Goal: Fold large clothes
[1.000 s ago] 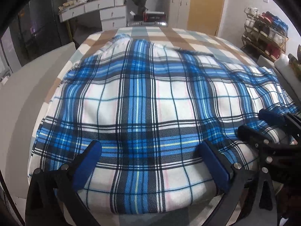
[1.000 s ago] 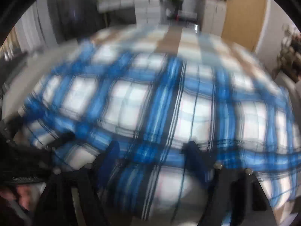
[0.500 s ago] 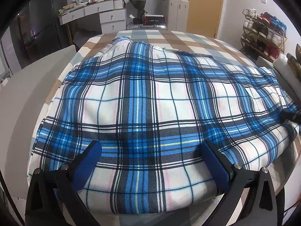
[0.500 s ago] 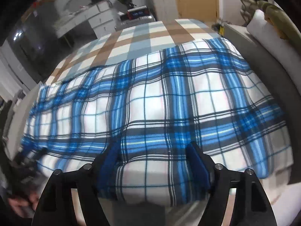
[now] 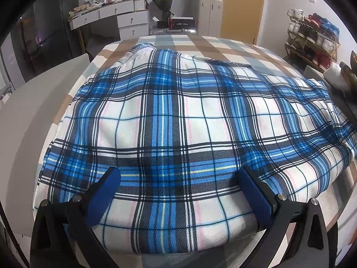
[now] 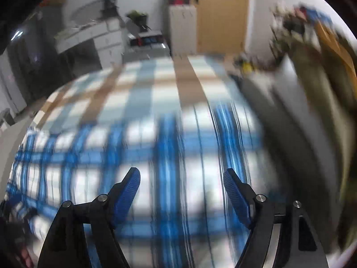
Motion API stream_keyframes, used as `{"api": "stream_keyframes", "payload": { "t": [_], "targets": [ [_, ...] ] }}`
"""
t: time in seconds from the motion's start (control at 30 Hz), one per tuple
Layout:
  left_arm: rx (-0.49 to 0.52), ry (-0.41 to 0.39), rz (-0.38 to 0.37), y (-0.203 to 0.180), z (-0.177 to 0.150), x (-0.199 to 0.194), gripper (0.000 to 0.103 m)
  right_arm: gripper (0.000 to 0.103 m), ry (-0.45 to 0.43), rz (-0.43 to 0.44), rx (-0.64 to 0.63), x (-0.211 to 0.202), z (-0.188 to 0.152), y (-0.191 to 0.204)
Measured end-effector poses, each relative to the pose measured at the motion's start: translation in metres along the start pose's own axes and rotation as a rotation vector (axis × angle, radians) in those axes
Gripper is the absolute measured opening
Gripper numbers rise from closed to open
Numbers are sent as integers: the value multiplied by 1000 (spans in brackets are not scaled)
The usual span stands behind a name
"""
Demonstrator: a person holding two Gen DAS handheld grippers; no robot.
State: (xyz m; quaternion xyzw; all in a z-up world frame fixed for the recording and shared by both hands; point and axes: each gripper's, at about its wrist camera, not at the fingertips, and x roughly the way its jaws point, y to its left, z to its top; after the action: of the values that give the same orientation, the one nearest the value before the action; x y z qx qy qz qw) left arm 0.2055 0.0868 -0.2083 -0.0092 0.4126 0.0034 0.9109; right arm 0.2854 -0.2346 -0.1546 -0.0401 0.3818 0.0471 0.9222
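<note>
A large blue, white and black plaid garment (image 5: 178,111) lies spread over a table with a brown and grey checked cloth (image 5: 200,44). My left gripper (image 5: 178,170) is open wide at the garment's near edge, its blue pads (image 5: 104,192) resting on the fabric. In the blurred right wrist view the same garment (image 6: 167,145) fills the lower half. My right gripper (image 6: 180,172) hovers over its right part near the table's right side. Its jaws are opening, with no fold pinched between them.
A grey flat panel (image 5: 33,111) borders the table on the left. White drawers (image 5: 131,20), a pale cabinet and a wooden door stand at the back, with a shoe rack (image 5: 312,38) at the right. Grey cushioned furniture (image 6: 301,116) sits close on the right.
My right gripper has swept to the right along the garment's near edge and lower, leaving the left wrist view. The left gripper has stayed put.
</note>
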Motion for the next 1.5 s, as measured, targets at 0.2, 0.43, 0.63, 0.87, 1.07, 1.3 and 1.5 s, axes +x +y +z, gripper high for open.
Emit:
{"api": "stream_keyframes", "payload": {
  "t": [0.2,0.43,0.63,0.87,1.07,1.3,1.5],
  "targets": [
    [2,6,2,-1,1,-1,102,80,279,-36,-102,135,48,20],
    [-4,-9,2,-1,-3,-2,102,57,213,140,-102,140,71,91],
    [-81,-35,-105,22,-7,-16,100,52,327,485,-317,169,49,248],
    [-123,-66,-99,50,-36,-61,100,26,268,394,-378,195,58,308],
    [-211,-67,-74,58,-59,-86,100,30,308,428,-434,238,49,385],
    [-283,-45,-95,68,-65,-85,100,27,245,511,-416,228,56,380],
    [-488,-7,-351,78,-59,-74,100,52,41,611,-213,174,38,261]
  ]
}}
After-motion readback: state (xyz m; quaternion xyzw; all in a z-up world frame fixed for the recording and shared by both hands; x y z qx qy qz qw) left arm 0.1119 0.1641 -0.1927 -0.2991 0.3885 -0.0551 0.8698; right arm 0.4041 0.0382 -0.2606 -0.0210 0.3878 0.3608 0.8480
